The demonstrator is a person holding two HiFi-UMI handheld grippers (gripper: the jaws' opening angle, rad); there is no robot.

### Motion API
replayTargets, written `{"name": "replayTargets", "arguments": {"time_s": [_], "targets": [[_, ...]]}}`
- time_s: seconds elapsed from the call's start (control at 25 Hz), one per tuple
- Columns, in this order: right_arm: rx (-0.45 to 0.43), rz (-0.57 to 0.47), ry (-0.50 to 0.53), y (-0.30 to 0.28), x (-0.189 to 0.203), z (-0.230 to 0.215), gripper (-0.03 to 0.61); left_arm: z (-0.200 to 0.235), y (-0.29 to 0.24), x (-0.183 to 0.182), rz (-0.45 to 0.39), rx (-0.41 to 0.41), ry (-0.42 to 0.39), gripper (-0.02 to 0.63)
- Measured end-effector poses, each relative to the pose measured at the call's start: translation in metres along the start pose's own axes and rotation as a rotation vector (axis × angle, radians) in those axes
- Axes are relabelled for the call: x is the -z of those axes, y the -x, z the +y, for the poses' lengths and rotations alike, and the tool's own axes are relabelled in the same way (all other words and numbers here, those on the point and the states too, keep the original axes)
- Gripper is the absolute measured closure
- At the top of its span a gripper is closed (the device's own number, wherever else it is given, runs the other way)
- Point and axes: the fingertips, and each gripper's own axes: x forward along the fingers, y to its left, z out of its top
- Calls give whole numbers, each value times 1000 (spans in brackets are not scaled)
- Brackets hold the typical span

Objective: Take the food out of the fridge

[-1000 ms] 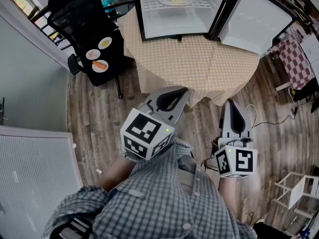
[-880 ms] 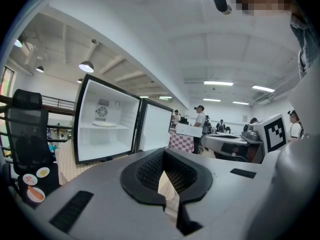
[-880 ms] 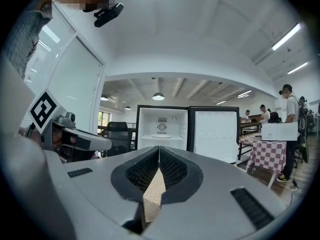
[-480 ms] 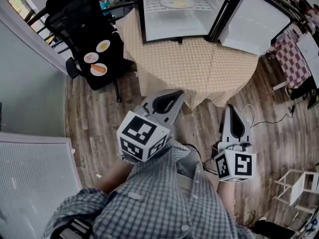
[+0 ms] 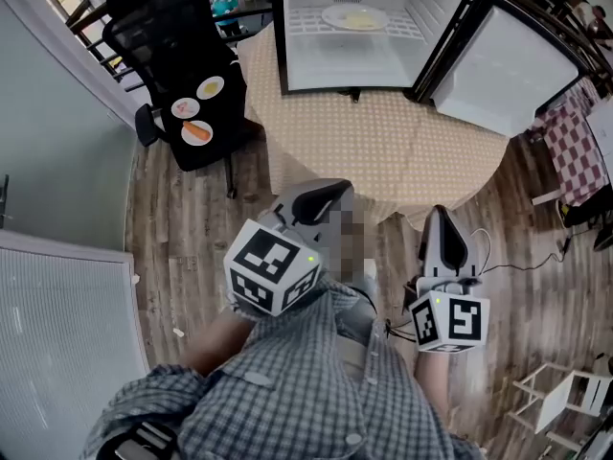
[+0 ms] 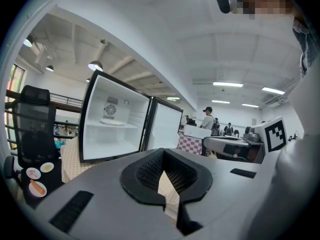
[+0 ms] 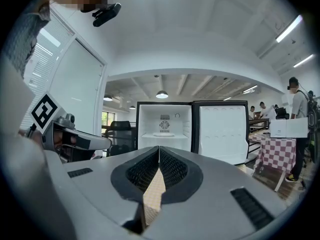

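Note:
A small white fridge (image 5: 316,60) stands open on a table with a beige cloth (image 5: 383,132), its door (image 5: 503,65) swung out to the right. On its shelf lies a plate of pale food (image 5: 355,17), also visible as the plate (image 6: 111,123) in the left gripper view and the plate (image 7: 163,133) in the right gripper view. My left gripper (image 5: 335,192) and right gripper (image 5: 442,217) hang over the wooden floor short of the table, both pointing at the fridge. The left gripper's (image 6: 162,151) jaws are shut and empty. So are the right gripper's (image 7: 159,148).
A black office chair (image 5: 163,36) left of the table carries three small plates of food (image 5: 196,113). A white panel (image 5: 67,343) stands at lower left, a cable (image 5: 498,257) trails on the floor at right, and a checked cloth (image 5: 575,137) and white rack (image 5: 556,396) lie further right.
The fridge and table now sit lower and a little larger in the head view, and more of the fridge's inside shows. Both grippers stay shut, side by side.

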Motion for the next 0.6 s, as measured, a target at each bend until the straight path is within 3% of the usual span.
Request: {"name": "replayTargets", "arguments": {"time_s": [0.6], "targets": [[-271,-36,51,-93,-32,-87,568,15,-83,-57,-113,-272,35,607]]}}
